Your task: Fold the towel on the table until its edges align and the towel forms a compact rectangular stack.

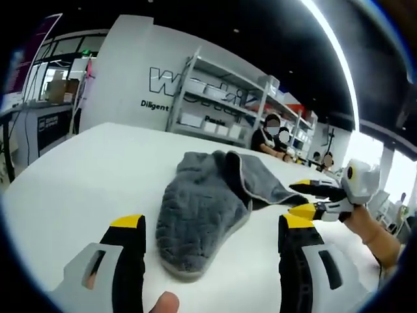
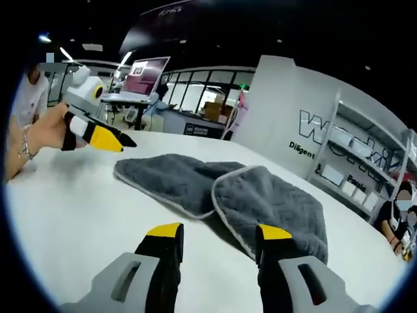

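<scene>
A grey towel (image 1: 205, 202) with a pale hem lies loosely folded and rumpled on the white table (image 1: 85, 176). One flap is turned over the rest. My left gripper (image 1: 212, 223) is open and wide, and the towel's near rounded end lies below the gap between its jaws. My right gripper (image 1: 294, 199), held by a hand, comes in from the right with its yellow tips close to the towel's right edge. In the right gripper view my right gripper (image 2: 219, 231) is open just short of the towel (image 2: 260, 195). The left gripper (image 2: 111, 139) hovers at the towel's far left corner.
Metal shelves (image 1: 215, 98) with white boxes stand behind the table against a white lettered wall. People sit at the far right (image 1: 273, 134). Desks with boxes and a screen (image 2: 146, 75) stand beyond the table's far edge. Bare tabletop (image 2: 71, 208) spreads around the towel.
</scene>
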`<state>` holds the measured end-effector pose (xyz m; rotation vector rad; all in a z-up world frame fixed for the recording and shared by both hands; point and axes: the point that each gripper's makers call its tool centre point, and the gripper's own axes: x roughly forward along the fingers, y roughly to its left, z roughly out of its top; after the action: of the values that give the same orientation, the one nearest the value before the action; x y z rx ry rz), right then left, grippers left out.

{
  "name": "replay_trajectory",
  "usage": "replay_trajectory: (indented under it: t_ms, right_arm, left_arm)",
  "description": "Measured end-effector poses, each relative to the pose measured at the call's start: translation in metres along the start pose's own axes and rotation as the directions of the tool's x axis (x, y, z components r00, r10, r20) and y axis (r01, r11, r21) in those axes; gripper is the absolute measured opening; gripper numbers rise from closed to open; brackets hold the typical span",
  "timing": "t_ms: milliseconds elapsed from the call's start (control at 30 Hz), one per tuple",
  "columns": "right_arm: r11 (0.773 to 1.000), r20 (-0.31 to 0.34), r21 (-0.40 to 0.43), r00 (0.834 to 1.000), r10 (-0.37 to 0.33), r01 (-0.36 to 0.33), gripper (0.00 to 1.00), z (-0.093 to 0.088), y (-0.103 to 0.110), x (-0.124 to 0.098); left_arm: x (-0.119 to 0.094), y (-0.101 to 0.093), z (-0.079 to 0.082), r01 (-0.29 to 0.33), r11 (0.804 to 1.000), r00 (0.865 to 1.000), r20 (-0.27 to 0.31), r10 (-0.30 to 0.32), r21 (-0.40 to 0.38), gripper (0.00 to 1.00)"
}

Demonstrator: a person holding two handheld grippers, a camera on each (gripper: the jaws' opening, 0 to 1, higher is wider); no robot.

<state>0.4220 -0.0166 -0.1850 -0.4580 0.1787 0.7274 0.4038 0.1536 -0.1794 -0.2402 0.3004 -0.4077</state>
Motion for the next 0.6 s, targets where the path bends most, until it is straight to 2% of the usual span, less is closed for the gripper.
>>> replay_trajectory:
  t_ms: [200,367,600]
  right_arm:
    - [0.999,-0.027,-0.040,1.000,-0.016,0.015,0.39,0.005,-0.002,0.032]
    - [0.993,-0.047,-0.106,0.997,-0.054,0.049,0.39,0.006,-0.005,0.055]
    - [0.994,-0.075,-0.083,0.994,-0.073,0.067,0.38,0.001,-0.009,0.078]
  left_arm:
    - [-0.003,0.000,0.000,-0.001,1.000,1.000,-0.001,0.001,-0.003,0.83]
    - [-0.006,-0.004,-0.002,0.000,1.000,1.000,-0.002,0.000,-0.001,0.83]
    - [-0.005,-0.002,-0.003,-0.003,1.000,1.000,-0.012,0.003,-0.004,0.83]
